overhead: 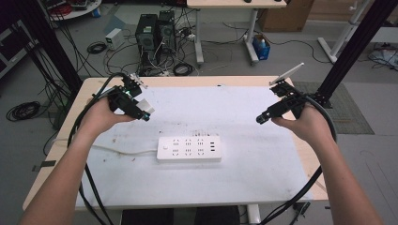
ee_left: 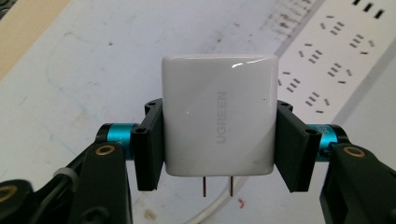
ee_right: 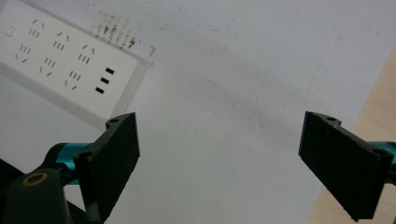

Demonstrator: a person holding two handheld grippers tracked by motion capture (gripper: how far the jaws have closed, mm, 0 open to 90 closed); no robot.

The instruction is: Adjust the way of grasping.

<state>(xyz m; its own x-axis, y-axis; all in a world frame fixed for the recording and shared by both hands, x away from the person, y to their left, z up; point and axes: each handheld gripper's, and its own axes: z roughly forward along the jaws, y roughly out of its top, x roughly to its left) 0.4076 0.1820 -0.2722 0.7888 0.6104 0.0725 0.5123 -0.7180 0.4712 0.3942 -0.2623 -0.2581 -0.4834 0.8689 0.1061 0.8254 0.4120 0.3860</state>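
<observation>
High view: the left gripper [overhead: 141,110] clamps a white charger [ee_left: 219,116] — held up-left of the power strip [overhead: 188,149]; the right gripper [overhead: 261,119] — jaws wide, empty — hovers to the strip's upper right.

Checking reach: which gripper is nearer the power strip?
Left, narrowly. Left gripper, shut on the white charger, hovers up-left of the power strip; right gripper, open, sits farther off, up-right.

One white power strip [overhead: 188,149] is lying on the table [overhead: 281,183], showing six socket groups in two rows of three and three small slots at one end. One white charger [ee_left: 218,116] is sitting between two black jaws. Two grippers are showing: left gripper [overhead: 141,111], right gripper [overhead: 261,119]. Possibly two computer towers [overhead: 155,32] are standing beyond, on the floor.
</observation>
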